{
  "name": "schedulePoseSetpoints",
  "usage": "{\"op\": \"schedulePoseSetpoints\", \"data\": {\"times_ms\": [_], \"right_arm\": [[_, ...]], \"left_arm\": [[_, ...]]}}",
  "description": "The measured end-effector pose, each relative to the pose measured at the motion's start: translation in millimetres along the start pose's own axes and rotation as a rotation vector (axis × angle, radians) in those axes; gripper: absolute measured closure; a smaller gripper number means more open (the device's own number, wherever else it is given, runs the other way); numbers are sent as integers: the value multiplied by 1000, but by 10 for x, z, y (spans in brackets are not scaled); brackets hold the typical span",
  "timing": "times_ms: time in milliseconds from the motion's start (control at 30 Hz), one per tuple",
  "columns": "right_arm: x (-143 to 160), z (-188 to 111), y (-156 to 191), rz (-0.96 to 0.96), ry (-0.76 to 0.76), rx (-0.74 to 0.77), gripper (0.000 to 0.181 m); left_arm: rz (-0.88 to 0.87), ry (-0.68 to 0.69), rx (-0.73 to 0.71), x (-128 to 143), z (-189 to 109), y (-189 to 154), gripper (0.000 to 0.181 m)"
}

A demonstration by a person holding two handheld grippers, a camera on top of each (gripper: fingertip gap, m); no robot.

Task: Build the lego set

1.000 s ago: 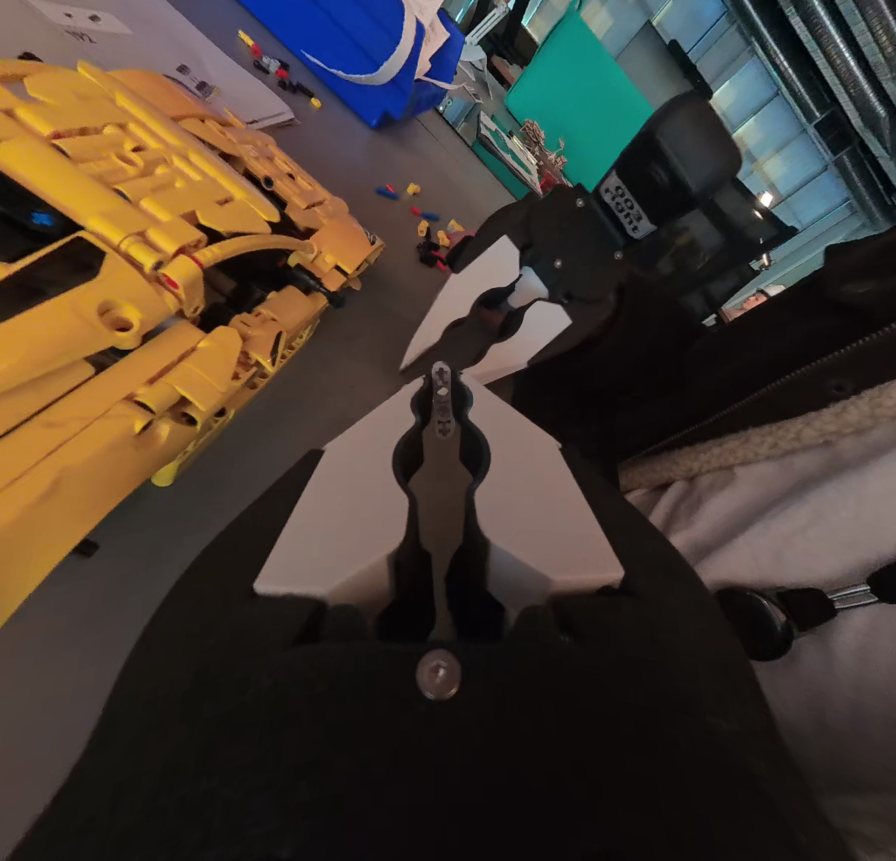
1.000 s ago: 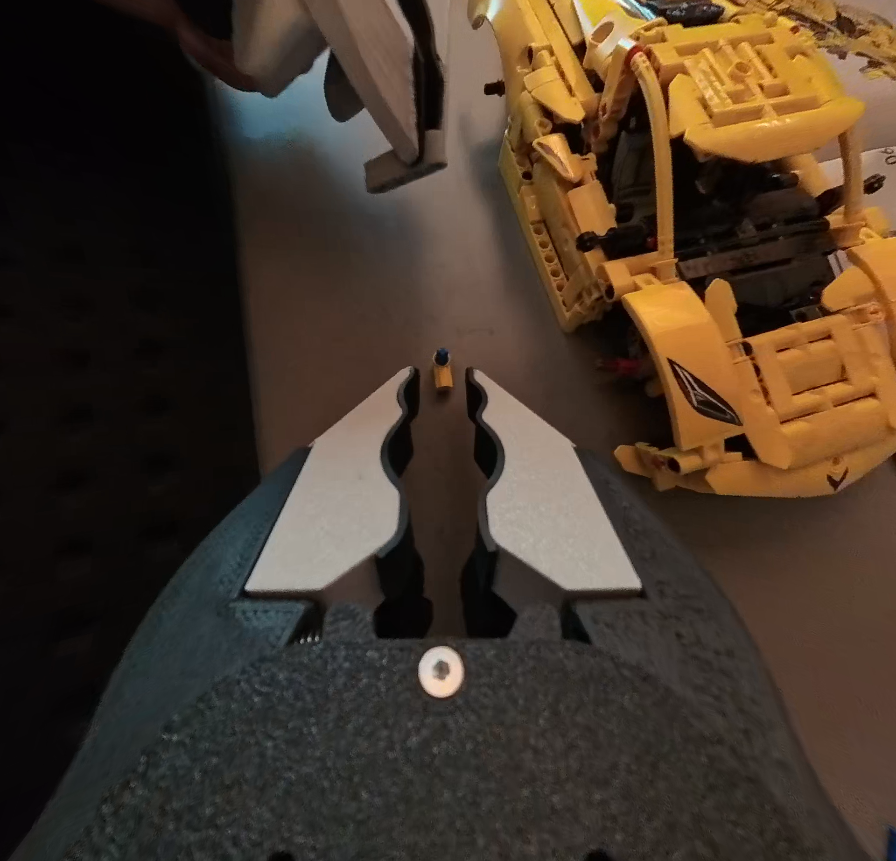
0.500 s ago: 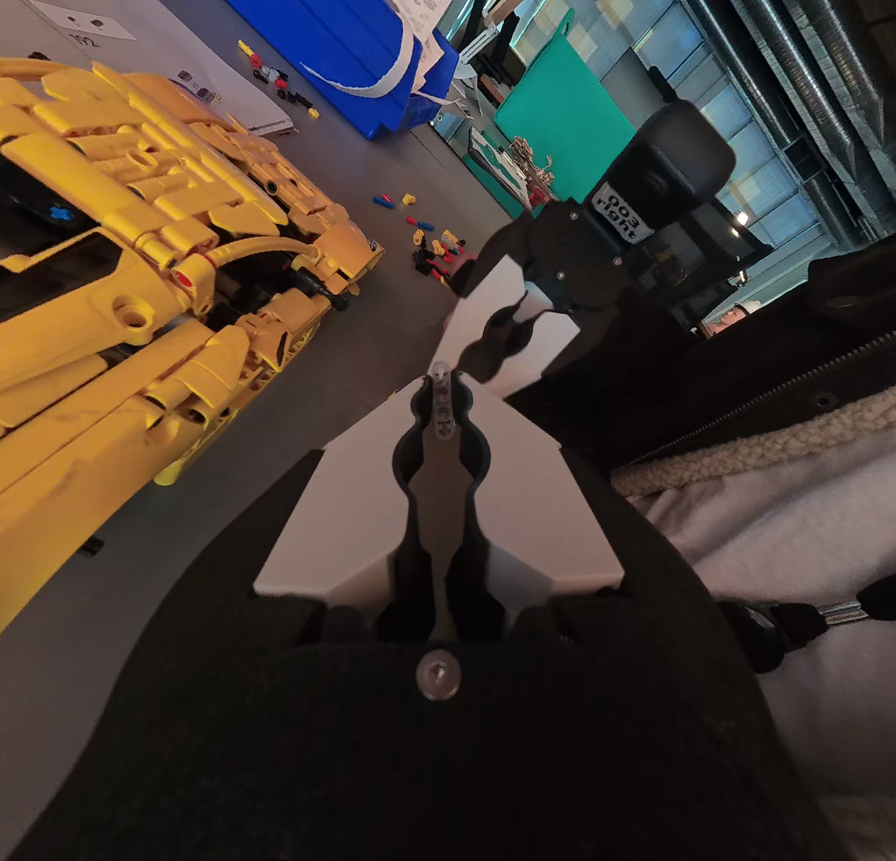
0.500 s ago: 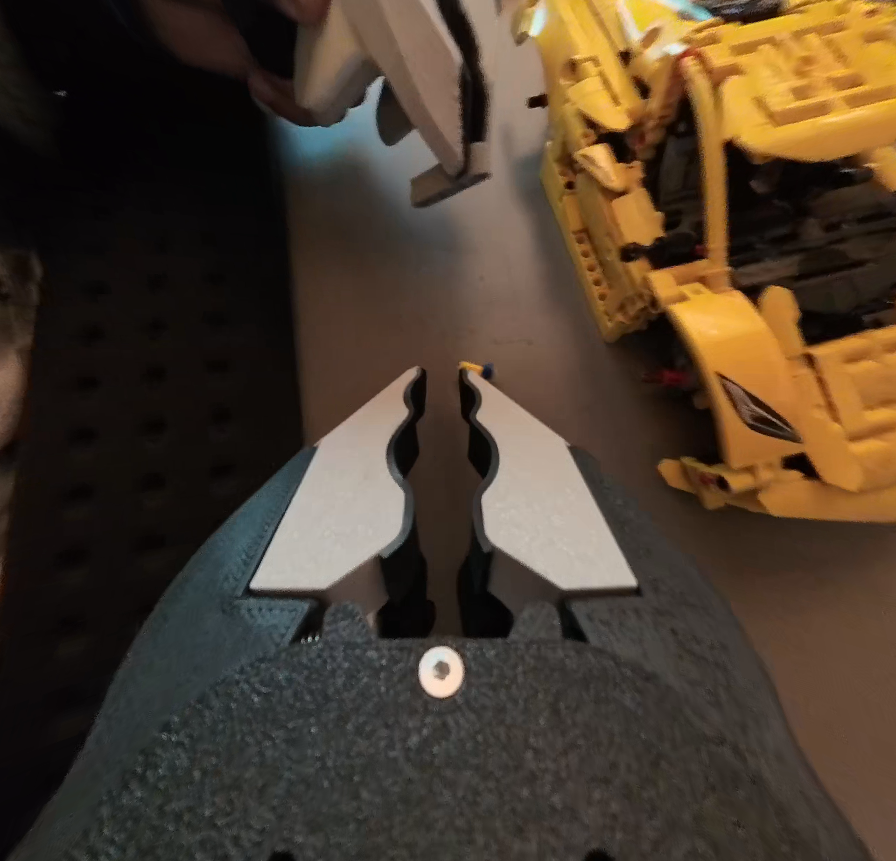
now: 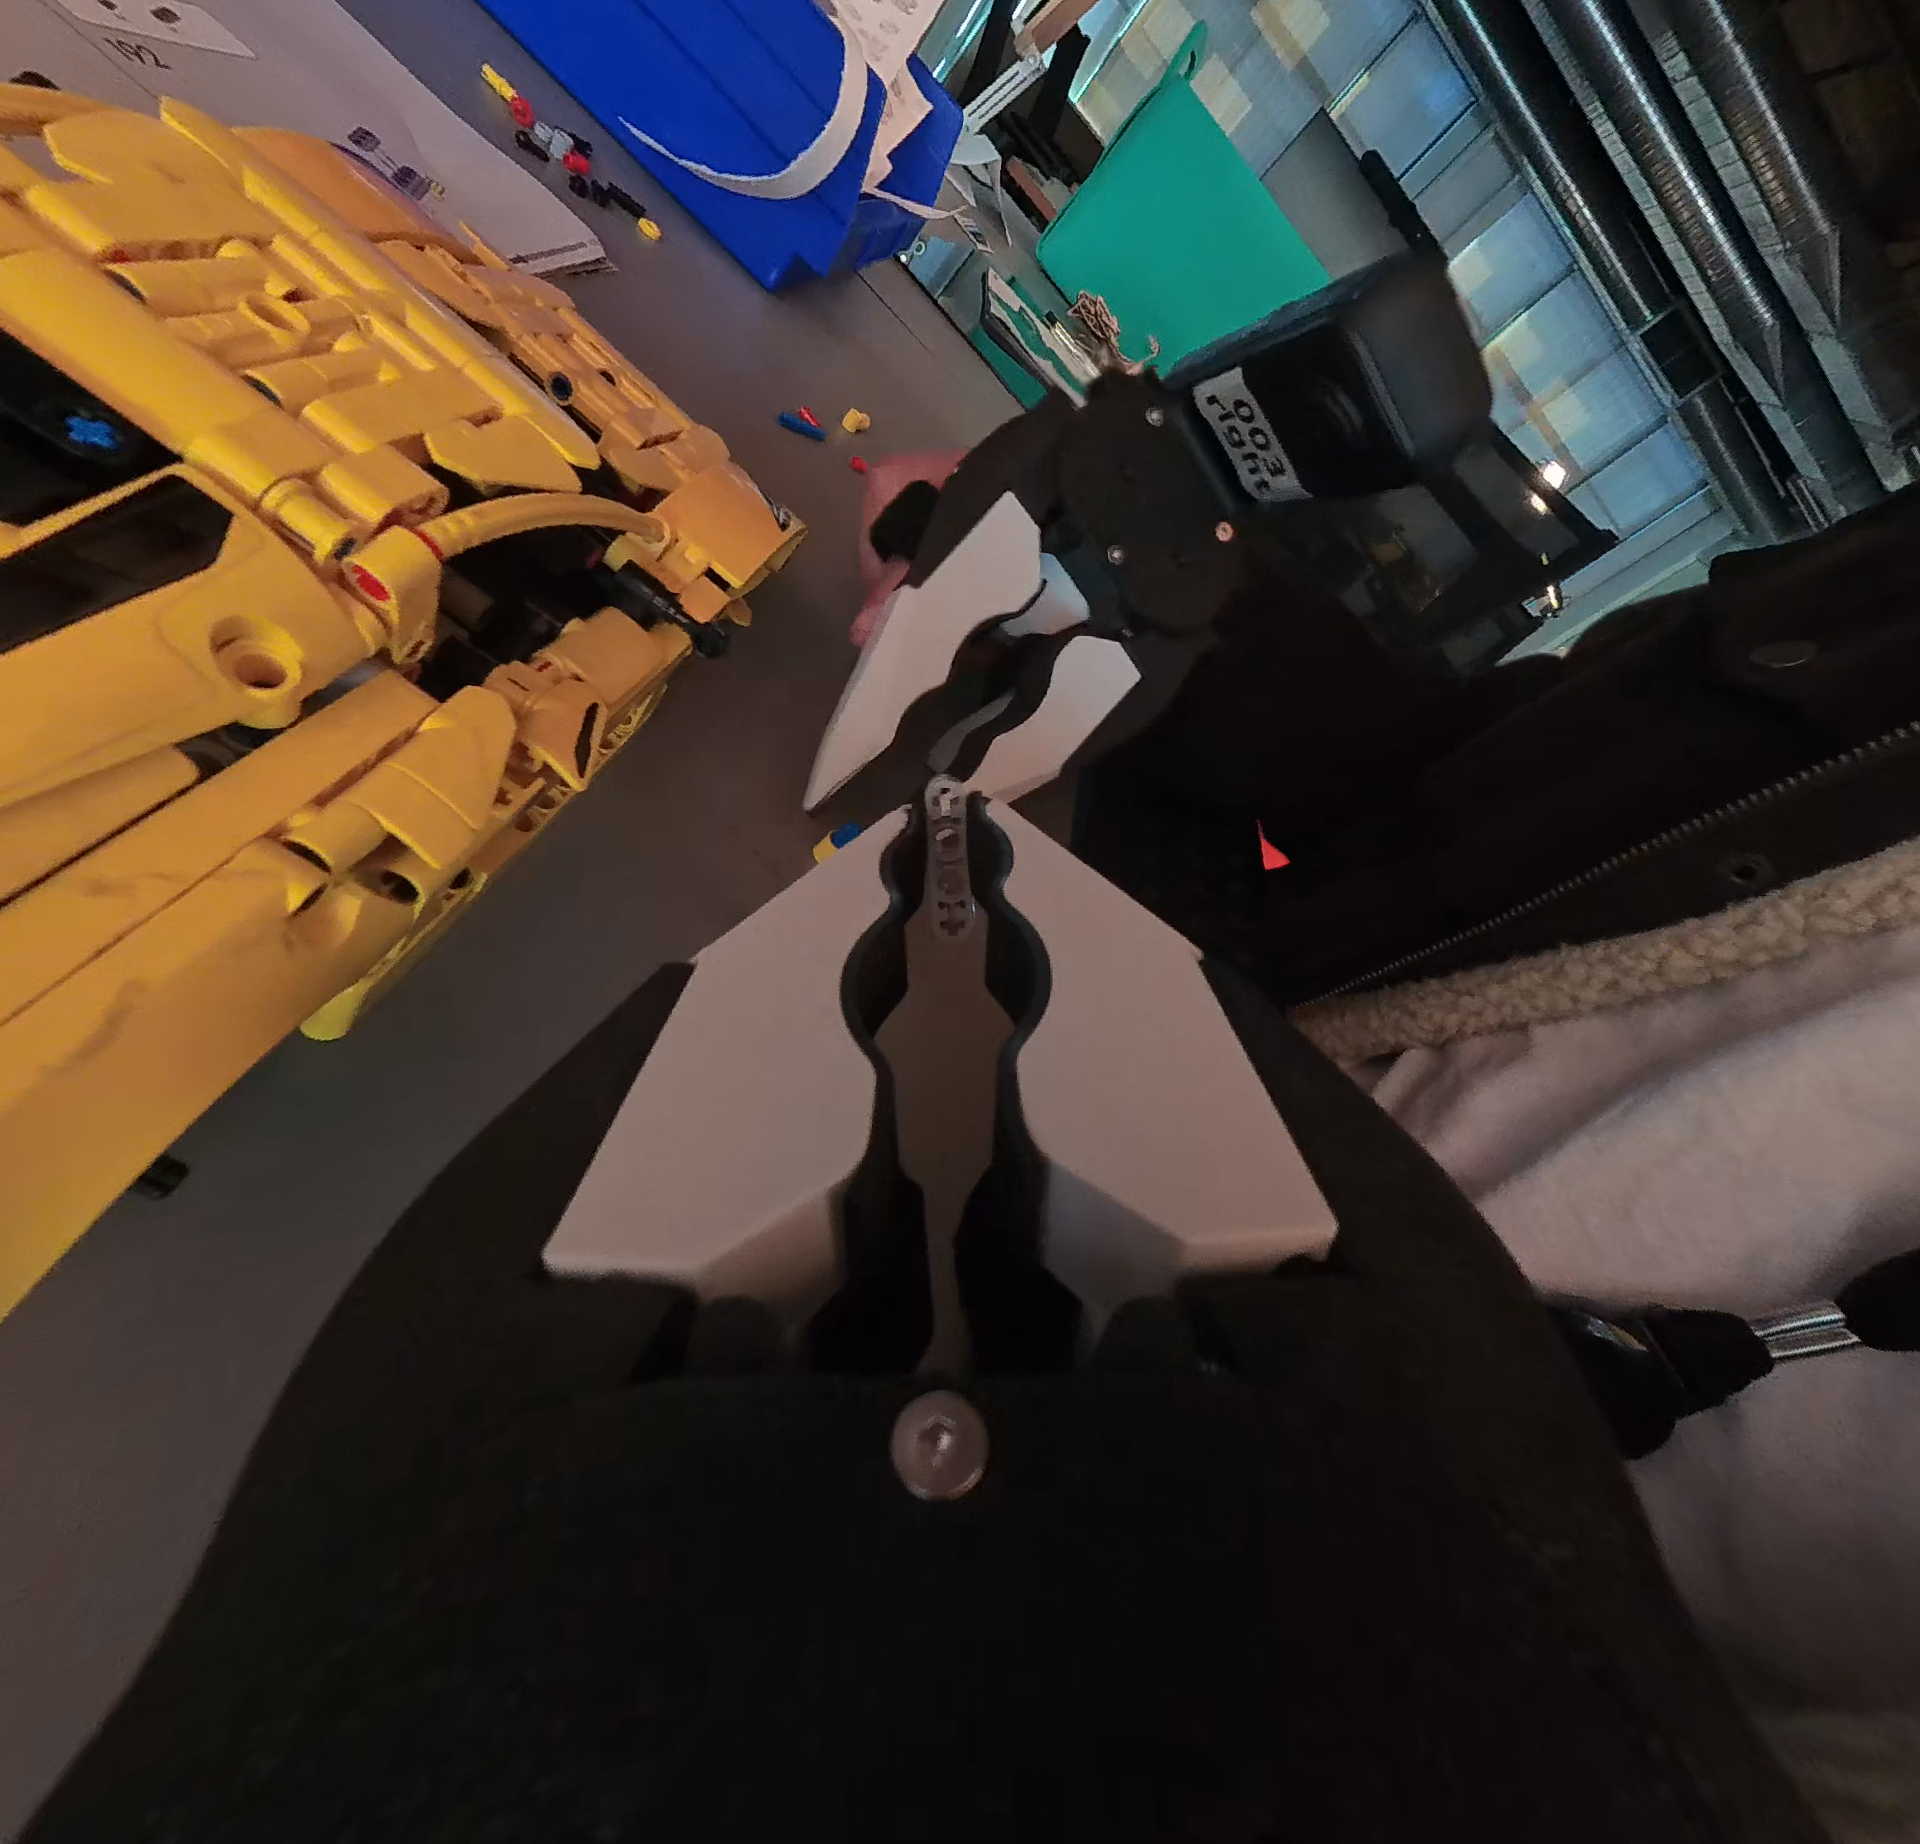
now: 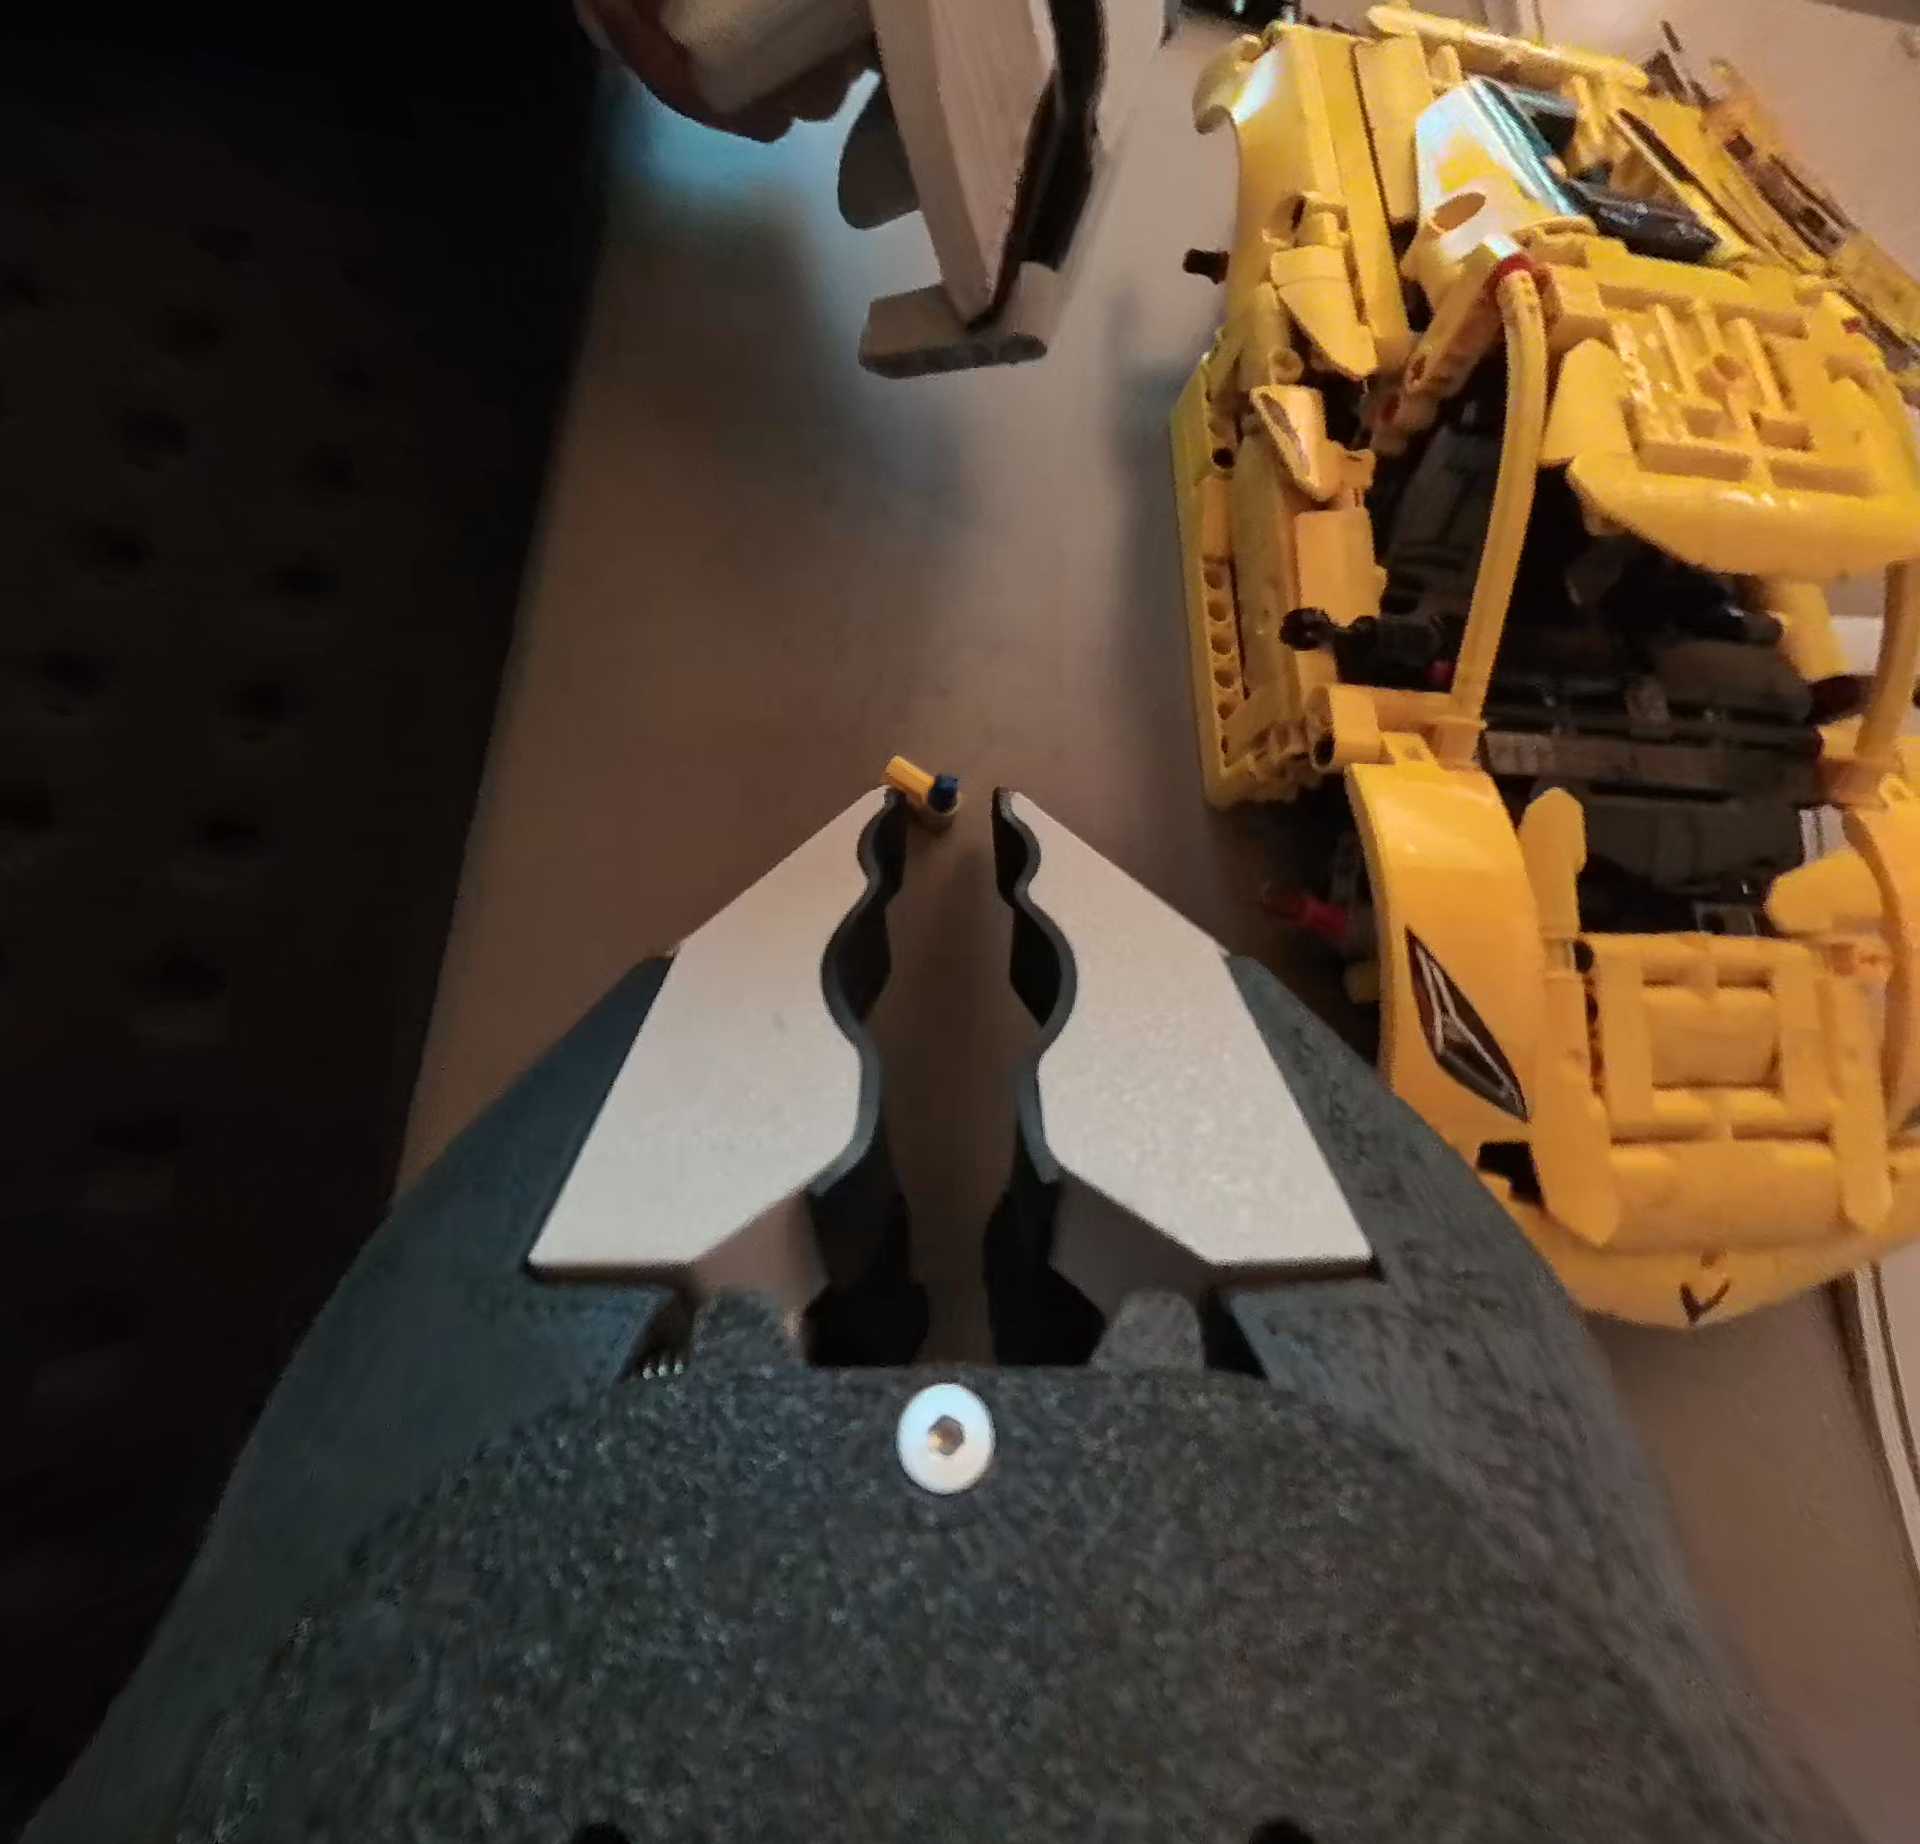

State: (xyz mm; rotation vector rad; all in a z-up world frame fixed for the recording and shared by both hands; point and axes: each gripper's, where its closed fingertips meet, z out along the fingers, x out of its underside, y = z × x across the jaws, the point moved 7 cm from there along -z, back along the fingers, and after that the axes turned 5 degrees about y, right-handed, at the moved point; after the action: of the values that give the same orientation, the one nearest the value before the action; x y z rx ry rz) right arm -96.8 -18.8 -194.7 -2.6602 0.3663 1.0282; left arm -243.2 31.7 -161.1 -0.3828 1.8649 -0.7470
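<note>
My left gripper (image 5: 948, 809) is shut on a thin grey lego beam (image 5: 948, 864) that stands up between its tips. It also shows at the top of the right wrist view (image 6: 956, 340), held above the table. My right gripper (image 6: 943, 802) is open, low over the table. A small yellow piece with a blue pin (image 6: 920, 781) lies on the table at its left fingertip. The same piece shows in the left wrist view (image 5: 836, 844), under the right gripper's fingers (image 5: 894, 672). The big yellow lego car (image 6: 1558, 755) stands to the right, also seen in the left wrist view (image 5: 312, 547).
A blue bin (image 5: 707, 80) and instruction sheets (image 5: 312, 80) lie beyond the car, with loose pieces (image 5: 561, 142) and more (image 5: 821, 423) on the table. A dark perforated surface (image 6: 208, 651) borders the table on the left. The person's jacket (image 5: 1558, 755) is close.
My right gripper has opened a little wider than half a second ago. The small yellow piece has turned sideways at its tips. My left gripper still holds the grey beam.
</note>
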Motion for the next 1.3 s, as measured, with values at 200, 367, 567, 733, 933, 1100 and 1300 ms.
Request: {"op": "schedulePoseSetpoints", "data": {"times_ms": [200, 367, 567, 733, 933, 1100, 1300], "right_arm": [[-45, 86, -7, -75, 21, -128, 175], [-117, -103, 3, 26, 99, -218, 175], [-283, -365, -43, 289, 102, -472, 175], [-378, -262, -55, 356, 200, -558, 175], [-658, -236, -59, 287, 244, -593, 175], [-735, -277, -91, 276, 254, -590, 175], [-724, -250, -82, 255, 286, -566, 175]], "left_arm": [[3, 11, -2, 10, 11, -3, 174], [-2, 11, 5, 9, 11, -2, 174], [1, 5, 41, -4, 20, -42, 174], [-47, -42, 152, -50, 4, -102, 174], [-12, 17, 146, -7, 86, -153, 174], [14, 36, 160, 2, 119, -202, 174], [34, 47, 157, 8, 144, -232, 174]]}}
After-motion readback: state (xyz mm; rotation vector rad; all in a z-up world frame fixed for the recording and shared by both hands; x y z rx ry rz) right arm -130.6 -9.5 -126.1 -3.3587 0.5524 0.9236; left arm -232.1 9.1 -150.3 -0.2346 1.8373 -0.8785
